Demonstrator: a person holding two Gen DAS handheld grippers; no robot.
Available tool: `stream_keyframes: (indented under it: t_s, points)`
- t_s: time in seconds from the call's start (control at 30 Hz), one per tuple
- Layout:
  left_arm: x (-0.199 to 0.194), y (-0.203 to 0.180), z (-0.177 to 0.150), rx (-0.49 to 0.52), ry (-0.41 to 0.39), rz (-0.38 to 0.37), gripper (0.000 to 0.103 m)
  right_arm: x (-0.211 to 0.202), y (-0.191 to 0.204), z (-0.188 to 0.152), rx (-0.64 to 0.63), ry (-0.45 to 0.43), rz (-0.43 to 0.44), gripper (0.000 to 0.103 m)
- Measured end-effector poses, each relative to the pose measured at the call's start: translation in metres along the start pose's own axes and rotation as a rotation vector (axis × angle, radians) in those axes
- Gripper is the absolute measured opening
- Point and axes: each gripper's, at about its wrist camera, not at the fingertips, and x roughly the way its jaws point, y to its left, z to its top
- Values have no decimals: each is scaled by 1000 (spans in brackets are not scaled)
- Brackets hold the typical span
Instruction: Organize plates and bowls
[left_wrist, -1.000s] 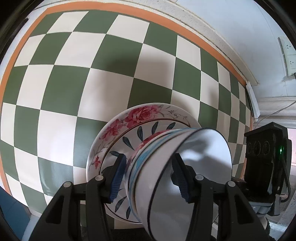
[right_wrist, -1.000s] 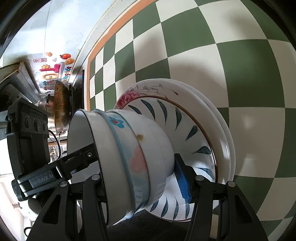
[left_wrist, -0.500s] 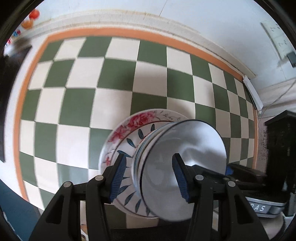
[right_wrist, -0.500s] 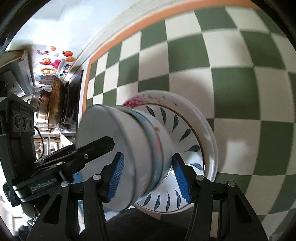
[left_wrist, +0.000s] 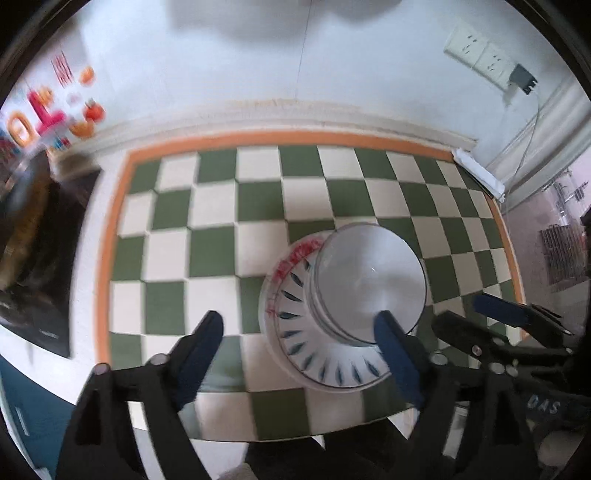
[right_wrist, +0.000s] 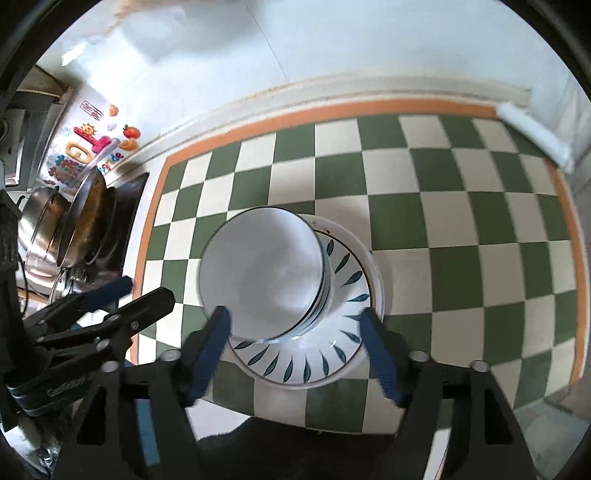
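A stack of white bowls (left_wrist: 369, 284) stands on a blue-leaf plate (left_wrist: 317, 354), which lies on a rose-patterned plate (left_wrist: 291, 258), all on the green-and-white checked cloth. The right wrist view shows the same bowls (right_wrist: 262, 273) and leaf plate (right_wrist: 325, 354). My left gripper (left_wrist: 303, 354) is open and empty, pulled back above the near edge of the stack. My right gripper (right_wrist: 295, 350) is open and empty, also back from the bowls. Each gripper shows in the other's view, at the right (left_wrist: 517, 328) and at the left (right_wrist: 103, 310).
The checked cloth (right_wrist: 443, 221) with an orange border covers the counter. A stove with pans (right_wrist: 74, 221) stands at the left. A wall with stickers (right_wrist: 92, 144) and a socket (left_wrist: 480, 55) runs behind. A white power strip (left_wrist: 480, 173) lies at the back right.
Both grippers have opened and let go of the bowls, then pulled back and up. The bowl stack now stands on the plates.
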Motion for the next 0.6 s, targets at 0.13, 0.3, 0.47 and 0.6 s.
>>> stream_keyframes:
  t_s: [0.13,0.3,0.47,0.6]
  points:
    - [-33,5,-9,0,-92,27,99,-36,18,-22,-5,-97,-53,89]
    - [-70,3,-27,-13,-161,24,102,-77,37,-47,-29,-200,-120,95]
    - [-108,-7,-55,-21,-236,39,102,-125,45,-77,-36,-288,-109,97]
    - [-142,-20,-85,-29,-291,70,102,-164,50,-109,-63,-355,-107,98]
